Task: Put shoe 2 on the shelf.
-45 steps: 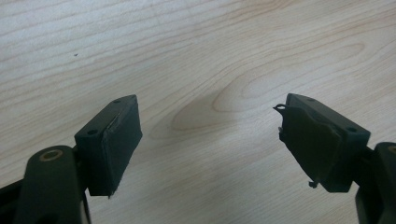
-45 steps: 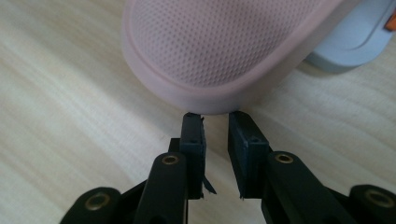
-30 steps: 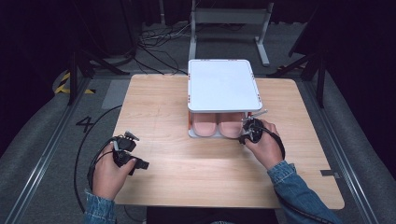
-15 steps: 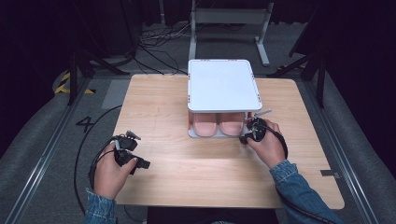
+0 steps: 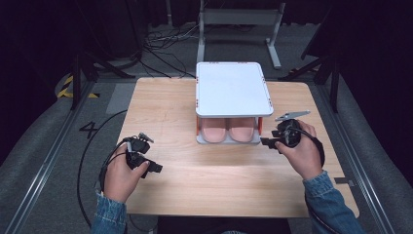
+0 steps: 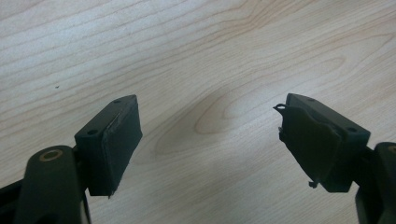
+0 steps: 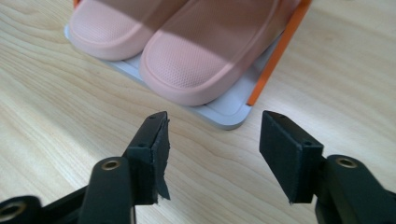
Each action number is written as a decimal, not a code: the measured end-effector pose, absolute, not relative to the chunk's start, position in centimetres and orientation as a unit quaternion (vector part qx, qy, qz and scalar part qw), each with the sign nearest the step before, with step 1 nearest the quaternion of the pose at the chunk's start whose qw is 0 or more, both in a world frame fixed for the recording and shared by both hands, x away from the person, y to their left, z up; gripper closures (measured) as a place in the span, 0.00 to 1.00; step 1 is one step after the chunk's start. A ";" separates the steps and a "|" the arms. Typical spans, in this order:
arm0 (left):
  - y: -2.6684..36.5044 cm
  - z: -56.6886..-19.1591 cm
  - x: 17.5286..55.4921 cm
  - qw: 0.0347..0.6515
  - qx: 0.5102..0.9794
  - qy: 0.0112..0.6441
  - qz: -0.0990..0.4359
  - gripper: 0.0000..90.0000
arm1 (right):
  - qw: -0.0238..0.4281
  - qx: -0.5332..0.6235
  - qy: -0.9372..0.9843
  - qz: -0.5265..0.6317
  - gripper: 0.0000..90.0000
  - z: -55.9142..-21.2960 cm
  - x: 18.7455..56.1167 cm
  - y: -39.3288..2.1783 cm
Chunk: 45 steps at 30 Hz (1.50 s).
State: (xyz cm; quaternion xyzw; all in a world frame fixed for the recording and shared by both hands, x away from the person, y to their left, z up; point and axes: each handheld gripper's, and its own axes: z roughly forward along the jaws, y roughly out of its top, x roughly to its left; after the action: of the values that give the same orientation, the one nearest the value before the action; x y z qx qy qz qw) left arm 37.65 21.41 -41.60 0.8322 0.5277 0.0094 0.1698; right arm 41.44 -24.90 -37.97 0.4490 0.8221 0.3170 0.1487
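Right gripper (image 7: 212, 154) at the rack (image 5: 233, 90), jaws apart and empty

2 pink slippers (image 7: 205, 51) sit on the rack's lower shelf, toes outward; likely light, soft foam, best pinched at the toe edge. Left gripper (image 6: 210, 144), well left of the rack, gapes empty over the table (image 5: 219, 180).

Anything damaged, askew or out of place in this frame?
Minor wear only: the rubber pads on the left tool are frayed and peeling at the edges, and a pad on the right tool is ragged too. The pink slippers sit neatly side by side on the rack's lower shelf.
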 end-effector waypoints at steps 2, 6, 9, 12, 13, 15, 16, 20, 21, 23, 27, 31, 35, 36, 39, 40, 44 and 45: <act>21.2 -41.6 37.8 0.170 0.834 0.525 0.008 0.23 | 0.154 0.449 0.818 0.325 0.46 -37.4 41.1 -25.7; 21.2 -41.6 38.0 0.171 0.835 0.523 0.006 0.23 | 0.162 0.452 0.812 0.332 0.45 -36.7 40.7 -27.0; 21.1 -41.7 38.5 0.171 0.837 0.520 0.008 0.23 | 0.173 0.449 0.810 0.336 0.44 -36.2 40.4 -28.6; 20.9 -41.6 38.7 0.173 0.837 0.520 0.008 0.23 | 0.181 0.443 0.811 0.336 0.43 -36.1 40.2 -29.5; 20.8 -41.6 38.9 0.173 0.838 0.517 0.007 0.23 | 0.182 0.441 0.811 0.339 0.43 -36.0 40.1 -30.1; 20.5 -41.5 39.1 0.178 0.839 0.515 0.009 0.23 | 0.185 0.441 0.809 0.342 0.40 -36.1 40.0 -31.2; 20.4 -41.4 39.3 0.175 0.841 0.512 0.009 0.23 | 0.187 0.442 0.808 0.343 0.40 -36.2 39.9 -31.7; 20.2 -41.2 39.9 0.179 0.842 0.509 0.012 0.23 | 0.198 0.436 0.807 0.344 0.38 -36.6 39.7 -34.2; 20.1 -41.3 40.0 0.181 0.841 0.510 0.012 0.23 | 0.199 0.437 0.806 0.345 0.37 -36.8 39.6 -34.6; 19.9 -41.3 40.3 0.180 0.843 0.507 0.011 0.23 | 0.206 0.437 0.804 0.346 0.36 -37.1 39.4 -35.9; 19.8 -41.2 40.7 0.199 0.849 0.489 0.032 0.23 | 0.186 0.474 0.791 0.338 0.32 -37.6 39.0 -37.9; 20.1 -41.2 40.9 0.214 0.849 0.481 0.046 0.21 | 0.143 0.516 0.774 0.337 0.30 -38.3 38.9 -39.1; 20.6 -41.4 40.9 0.213 0.847 0.484 0.046 0.20 | 0.151 0.488 0.789 0.343 0.23 -39.5 39.5 -40.0; 20.6 -41.6 40.9 0.211 0.849 0.483 0.045 0.20 | 0.147 0.476 0.797 0.341 0.20 -39.9 39.6 -40.1; 20.7 -41.8 40.9 0.210 0.851 0.480 0.041 0.20 | 0.125 0.452 0.811 0.350 0.19 -40.8 39.7 -40.3; 20.6 -41.9 41.0 0.207 0.852 0.480 0.039 0.20 | 0.120 0.445 0.814 0.354 0.19 -41.2 39.8 -40.5; 20.5 -42.1 41.1 0.206 0.852 0.480 0.036 0.21 | 0.139 0.459 0.804 0.352 0.19 -43.1 40.3 -41.0; 20.5 -42.2 41.1 0.205 0.853 0.480 0.036 0.21 | 0.146 0.462 0.800 0.354 0.19 -43.5 40.4 -41.1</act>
State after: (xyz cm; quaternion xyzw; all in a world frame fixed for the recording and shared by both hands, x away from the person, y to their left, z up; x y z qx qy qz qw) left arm 41.13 20.48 -42.17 0.8526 0.4796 0.0356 0.2047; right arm 40.36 -41.10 -43.55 0.4623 0.8000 0.3536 0.1456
